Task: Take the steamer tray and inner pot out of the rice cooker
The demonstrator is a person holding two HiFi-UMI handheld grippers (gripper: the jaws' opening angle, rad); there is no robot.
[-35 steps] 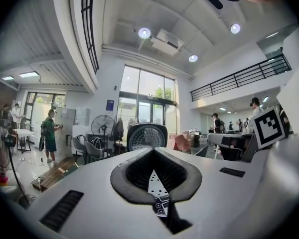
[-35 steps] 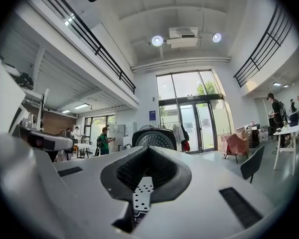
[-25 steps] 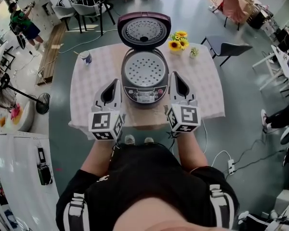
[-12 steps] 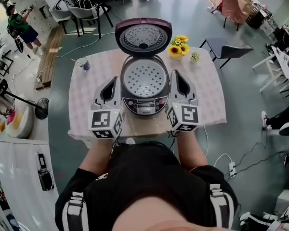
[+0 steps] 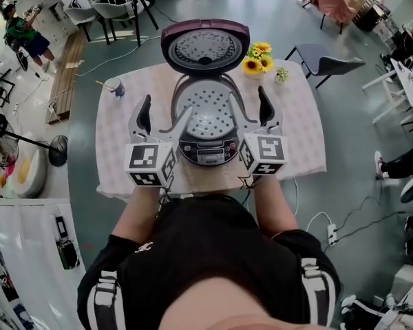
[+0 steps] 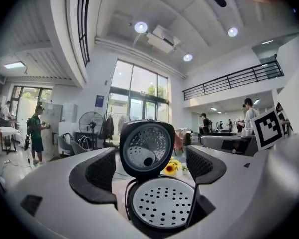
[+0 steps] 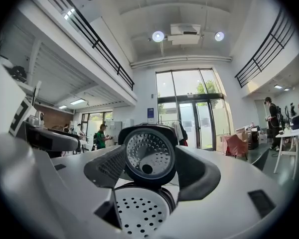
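A dark rice cooker (image 5: 206, 139) stands mid-table with its lid (image 5: 205, 47) swung up at the back. The white perforated steamer tray (image 5: 205, 112) lies in its mouth; the inner pot under it is hidden. My left gripper (image 5: 163, 119) sits level at the cooker's left side, jaws opening, one finger outside the body and the other over the tray's left rim. My right gripper (image 5: 250, 110) mirrors it on the right, jaws opening. Nothing is pinched. In the left gripper view the tray (image 6: 162, 203) and lid (image 6: 146, 148) show between the jaws; the right gripper view frames the same tray (image 7: 139, 210).
Sunflowers in a small vase (image 5: 256, 57) and a tiny plant (image 5: 281, 74) stand at the table's back right, and a cup (image 5: 115, 86) at the back left. A pale cloth covers the table (image 5: 296, 136). Chairs (image 5: 327, 64) and a person (image 5: 24, 33) are beyond it.
Both grippers have slid forward along the cooker's sides. Their jaws, shut in the earlier frames, now stand spread, with the inner fingers over the tray's rim.
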